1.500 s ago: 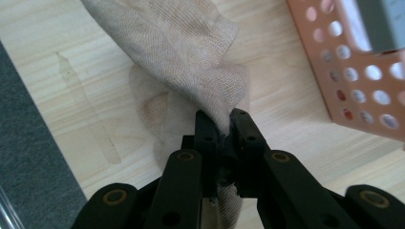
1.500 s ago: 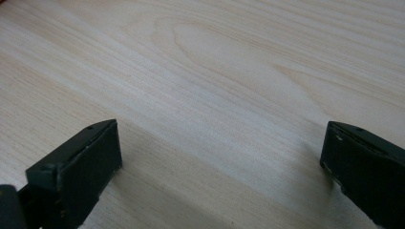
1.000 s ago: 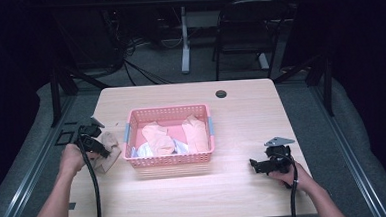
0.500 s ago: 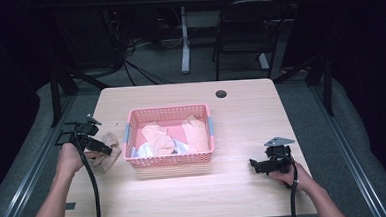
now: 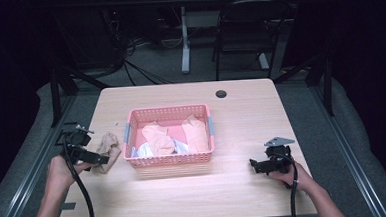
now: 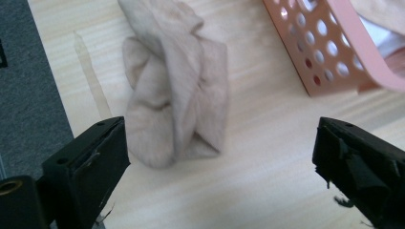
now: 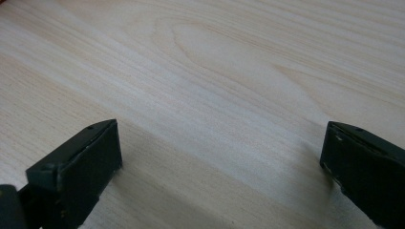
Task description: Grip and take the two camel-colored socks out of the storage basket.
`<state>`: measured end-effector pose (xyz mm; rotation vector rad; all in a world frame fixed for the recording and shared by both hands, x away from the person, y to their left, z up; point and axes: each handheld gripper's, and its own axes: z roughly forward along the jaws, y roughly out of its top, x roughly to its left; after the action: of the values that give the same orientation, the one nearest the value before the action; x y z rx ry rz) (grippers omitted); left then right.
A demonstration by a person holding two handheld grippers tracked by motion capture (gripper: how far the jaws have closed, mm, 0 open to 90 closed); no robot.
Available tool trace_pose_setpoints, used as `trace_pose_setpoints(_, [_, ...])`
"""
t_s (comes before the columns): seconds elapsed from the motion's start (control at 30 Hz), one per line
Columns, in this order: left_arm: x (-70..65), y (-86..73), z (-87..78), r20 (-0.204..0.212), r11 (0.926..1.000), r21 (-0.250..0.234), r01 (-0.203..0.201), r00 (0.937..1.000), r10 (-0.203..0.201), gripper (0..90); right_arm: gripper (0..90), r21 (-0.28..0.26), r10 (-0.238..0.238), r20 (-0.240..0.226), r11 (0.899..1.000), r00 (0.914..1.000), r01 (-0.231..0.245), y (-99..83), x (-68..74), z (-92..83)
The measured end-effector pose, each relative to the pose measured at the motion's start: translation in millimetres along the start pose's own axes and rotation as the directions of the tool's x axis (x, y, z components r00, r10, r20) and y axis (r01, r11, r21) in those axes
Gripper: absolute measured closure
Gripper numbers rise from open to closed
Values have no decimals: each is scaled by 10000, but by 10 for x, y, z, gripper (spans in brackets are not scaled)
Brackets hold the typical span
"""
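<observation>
The left gripper (image 5: 91,156) has pulled back toward the person over the last second; a moment ago it sat right on top of the beige sock (image 5: 106,149), and now it hovers just short of it, at about eight o'clock from the pink basket (image 5: 170,162). Seen from the left gripper view, its jaws stand spread wide with nothing between them, and the beige sock (image 6: 174,86) lies crumpled and twisted on the wood just ahead, toward eleven o'clock of the opening, free of both jaws. The pink basket's (image 6: 329,52) perforated corner shows at about two o'clock in that same view, near the sock but apart from it. So the sock rests on the table (image 5: 241,106) outside the basket, just beside its left wall, while a few peach and white pieces of clothing (image 5: 170,137) lie inside. To me this reads as either a release or a fresh line-up: the sock is loose, and if the work is loading the basket, that piece has not gone in yet. The right gripper (image 5: 258,165) has not moved in that time, parked at about four o'clock from the basket and well apart from it; its jaws are also spread, with only bare wood (image 7: 215,95) beneath them.
</observation>
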<state>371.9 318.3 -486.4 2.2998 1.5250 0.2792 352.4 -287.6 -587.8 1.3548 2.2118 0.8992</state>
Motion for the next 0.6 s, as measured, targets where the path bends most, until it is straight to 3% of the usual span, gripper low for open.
trace_pose_setpoints(0.17, [-149, -268, -21, 62, 9989, -468, 65, 10000, -62, 0, 0, -3, 9, 2, 10000, 10000, -9, 0, 0, 0])
trace_pose_setpoints(0.4, [-300, -606, 72, 115, 9975, -708, -44, 9999, 52, 0, 0, 3, 13, 7, 10000, 10000, -13, 0, 2, -1])
trace_pose_setpoints(0.6, [-260, -732, 162, -79, 9943, -1068, 31, 10000, -40, 0, 0, -12, 26, 86, 10000, 10000, -26, -1, 5, 0])
